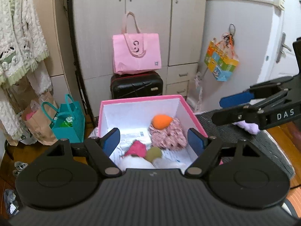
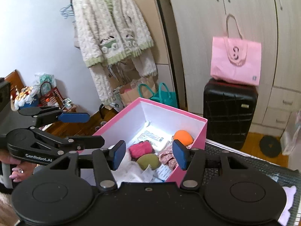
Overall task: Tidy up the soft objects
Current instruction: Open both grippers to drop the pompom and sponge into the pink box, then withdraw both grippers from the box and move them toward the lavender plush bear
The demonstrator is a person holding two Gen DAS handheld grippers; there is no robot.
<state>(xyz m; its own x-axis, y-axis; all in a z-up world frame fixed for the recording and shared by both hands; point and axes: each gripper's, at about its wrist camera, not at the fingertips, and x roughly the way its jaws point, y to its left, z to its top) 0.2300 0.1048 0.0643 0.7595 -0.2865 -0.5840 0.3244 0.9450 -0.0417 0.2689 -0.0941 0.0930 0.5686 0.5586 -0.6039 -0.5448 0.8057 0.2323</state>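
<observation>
A pink box [image 1: 137, 99] with white inner walls stands open on a dark mat. Inside lie an orange sponge [image 1: 161, 121], a pink floral cloth [image 1: 168, 135], a magenta fuzzy item [image 1: 136, 148], an olive-green item [image 1: 153, 153] and a white soft item [image 1: 136, 163]. My left gripper [image 1: 154, 143] is open and empty above the box's near edge. My right gripper [image 2: 148, 154] is open and empty over the box [image 2: 188, 114]; it also shows at the right of the left wrist view [image 1: 223, 111]. A lilac soft item [image 1: 248, 127] lies on the mat behind it.
A black suitcase [image 1: 136, 85] with a pink tote bag [image 1: 136, 53] on it stands behind the box, before grey wardrobes. Teal [image 1: 68, 122] and brown paper bags sit on the floor at left. A fluffy cardigan [image 2: 111, 30] hangs on a rack.
</observation>
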